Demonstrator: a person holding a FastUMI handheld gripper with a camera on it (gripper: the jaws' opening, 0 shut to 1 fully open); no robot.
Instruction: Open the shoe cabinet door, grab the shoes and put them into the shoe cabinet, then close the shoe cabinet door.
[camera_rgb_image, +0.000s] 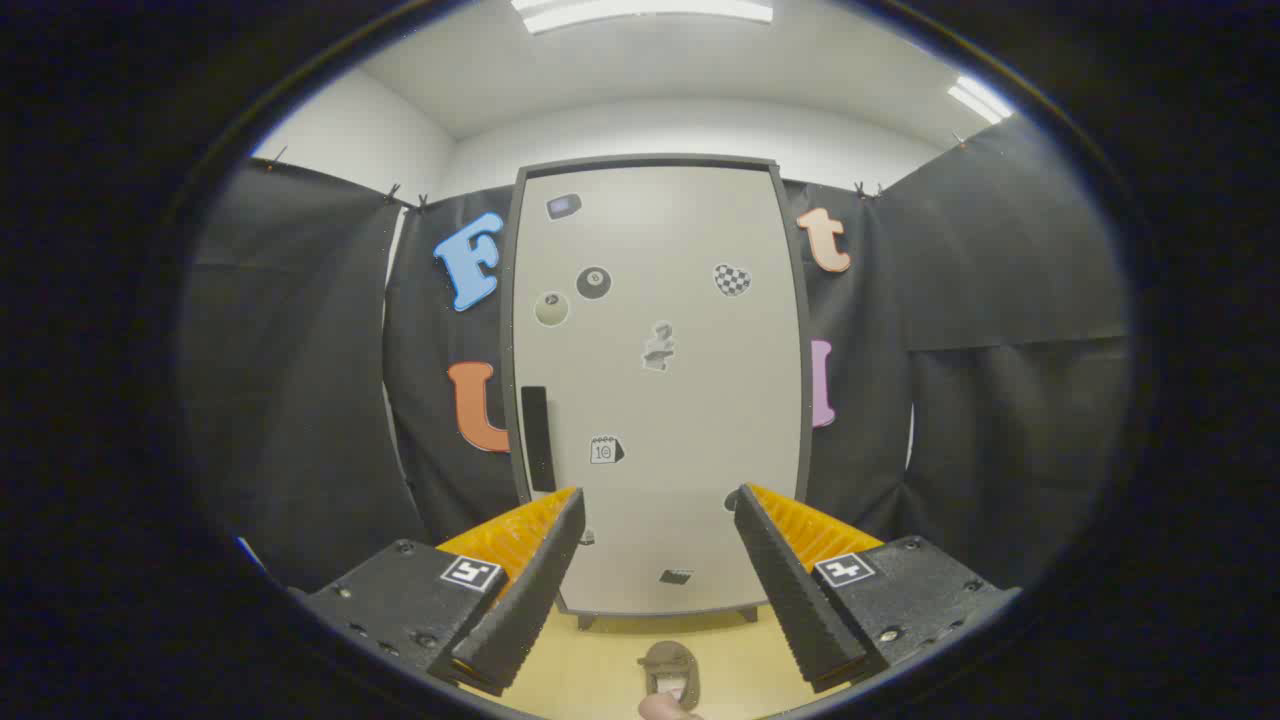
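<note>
The shoe cabinet (655, 385) stands upright ahead of me, a tall pale grey box on short legs. Its door is shut and carries several stickers. A dark vertical handle (537, 438) sits on the door's left side, just above my left finger. My gripper (660, 505) is open, its fingers spread wide with nothing between them, still some way short of the door. A brown shoe (670, 672) lies on the yellow floor between the fingers and below them, in front of the cabinet's foot.
Black cloth walls hang behind and on both sides of the cabinet. The yellow floor (600, 665) runs from the cabinet's legs toward me. White ceiling lights shine above.
</note>
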